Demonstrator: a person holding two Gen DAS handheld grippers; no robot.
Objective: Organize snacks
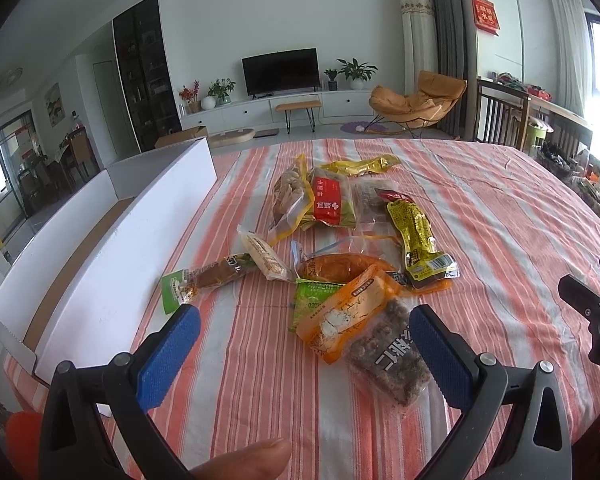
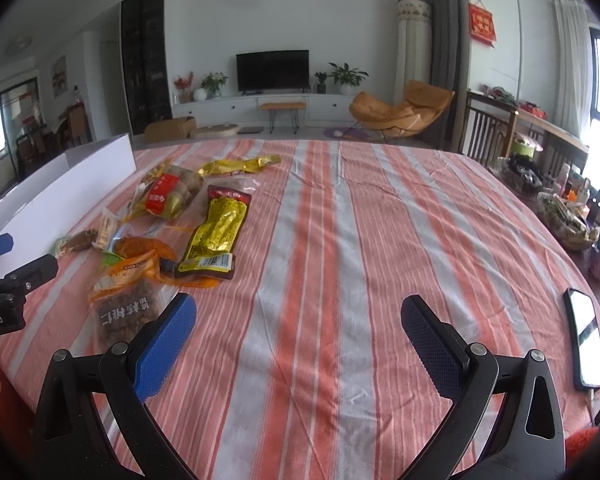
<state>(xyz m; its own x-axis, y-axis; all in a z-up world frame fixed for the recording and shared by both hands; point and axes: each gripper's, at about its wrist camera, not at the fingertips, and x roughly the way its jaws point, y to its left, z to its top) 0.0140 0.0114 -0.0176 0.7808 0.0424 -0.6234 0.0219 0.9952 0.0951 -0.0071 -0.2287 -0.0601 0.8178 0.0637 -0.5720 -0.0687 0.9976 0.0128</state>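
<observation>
My left gripper [image 1: 304, 344] is wide open over the walnut packet [image 1: 384, 354], nearest of the snacks beside the white box [image 1: 112, 256]. I should lower straight, pinching only it. The right gripper [image 2: 296, 334] is open too, empty.

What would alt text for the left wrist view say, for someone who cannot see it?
A pile of snack packets lies on a table with an orange-and-grey striped cloth, with the left gripper open and empty in front. An open white box stands to the left, and a living room with a television lies beyond.
</observation>
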